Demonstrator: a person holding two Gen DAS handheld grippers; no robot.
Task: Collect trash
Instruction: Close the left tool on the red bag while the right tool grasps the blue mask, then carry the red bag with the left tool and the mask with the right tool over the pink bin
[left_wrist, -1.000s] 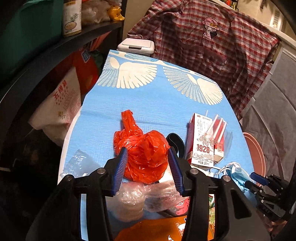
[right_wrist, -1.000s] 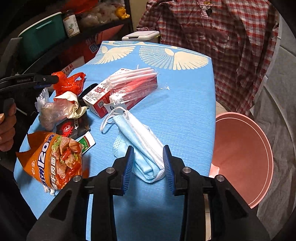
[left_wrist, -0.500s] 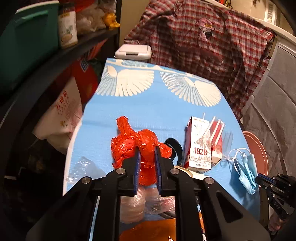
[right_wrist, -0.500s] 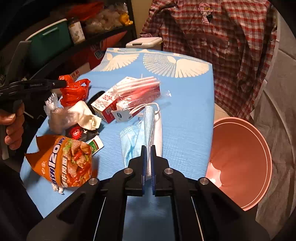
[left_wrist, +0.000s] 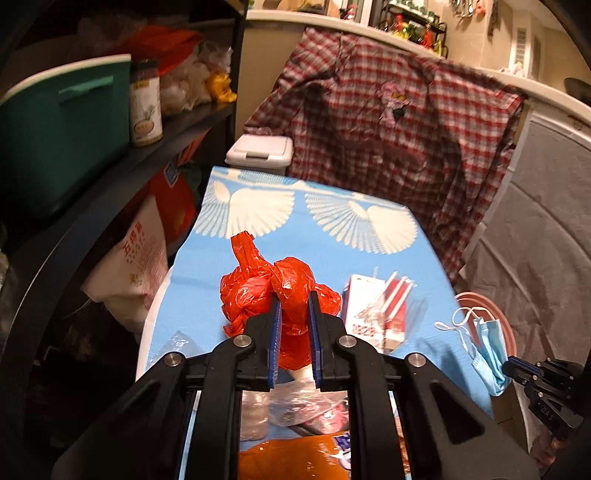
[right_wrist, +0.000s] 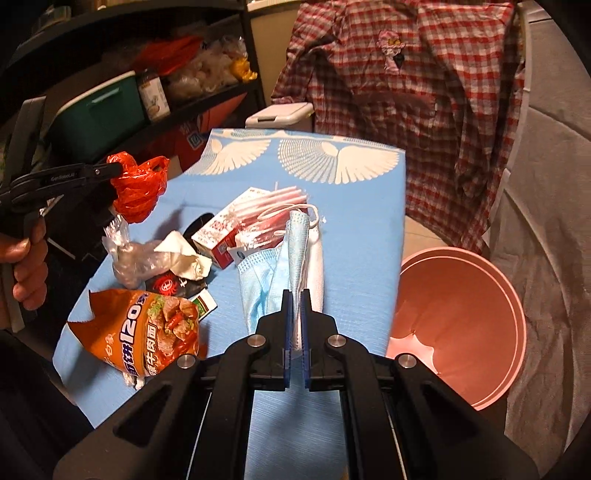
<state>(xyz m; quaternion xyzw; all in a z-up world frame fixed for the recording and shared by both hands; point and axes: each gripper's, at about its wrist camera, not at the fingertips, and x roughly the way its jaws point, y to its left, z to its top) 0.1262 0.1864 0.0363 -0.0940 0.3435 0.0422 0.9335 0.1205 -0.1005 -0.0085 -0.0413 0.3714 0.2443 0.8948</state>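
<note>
While your left gripper pinches the red plastic bag at the centre of the left wrist frame, its blue pads are pressed into the crumpled plastic, and the bag sits clear of the blue table cover below it. In the right wrist frame that bag shows at the upper left, hanging from the gripper's tip. Your right gripper is clamped on the blue face masks, jaws nearly together, low in the centre of its frame. The masks stand up from the pads, ear loops curling over the red-and-white carton behind them. The pink bin sits at the lower right, beside the table's edge. Left of centre lie a clear plastic bag, a crumpled tissue and an orange noodle packet.
</note>
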